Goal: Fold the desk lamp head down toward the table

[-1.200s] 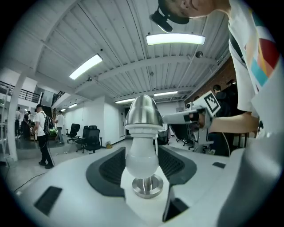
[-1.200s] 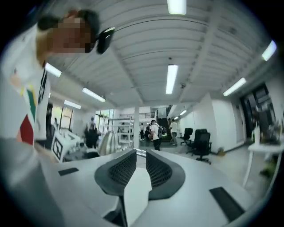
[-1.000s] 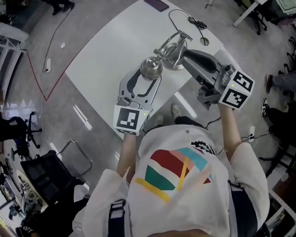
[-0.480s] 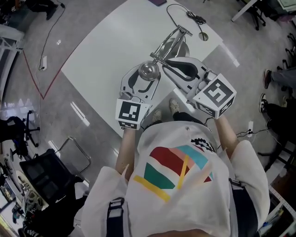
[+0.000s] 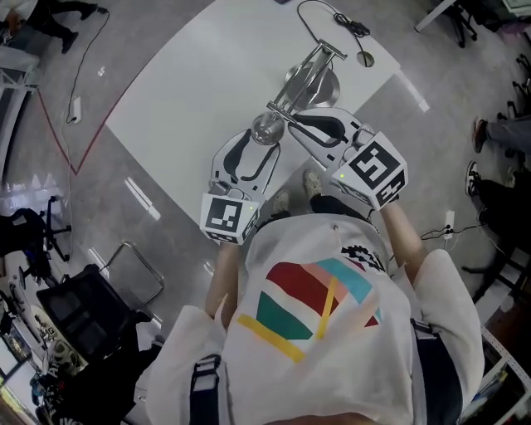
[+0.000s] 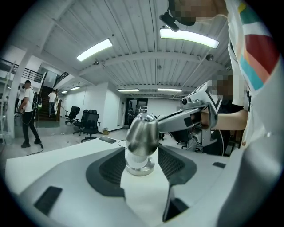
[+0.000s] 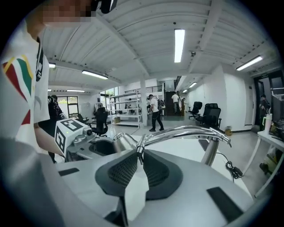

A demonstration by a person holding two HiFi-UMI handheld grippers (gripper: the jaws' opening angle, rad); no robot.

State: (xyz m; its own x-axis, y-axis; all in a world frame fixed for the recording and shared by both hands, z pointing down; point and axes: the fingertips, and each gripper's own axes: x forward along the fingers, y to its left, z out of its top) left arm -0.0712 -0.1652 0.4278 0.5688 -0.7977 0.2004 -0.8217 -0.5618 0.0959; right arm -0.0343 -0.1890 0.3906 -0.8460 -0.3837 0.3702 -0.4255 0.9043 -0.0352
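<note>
The chrome desk lamp stands on the white table, on a round base. Its egg-shaped lamp head sits between the jaws of my left gripper, which is shut on it from the near side. My right gripper comes in from the right and is shut on the thin lamp arm, just behind the head joint. The arm slopes from its upright post down to the head.
The lamp's black cable loops across the far corner of the table, ending at a small round switch. The table's near edge runs just under both grippers. A metal-framed chair stands on the floor to the left.
Both grippers have sunk toward the table, and the lamp head and arm came down with them. The right gripper rolled and swung left, closer to the head.
</note>
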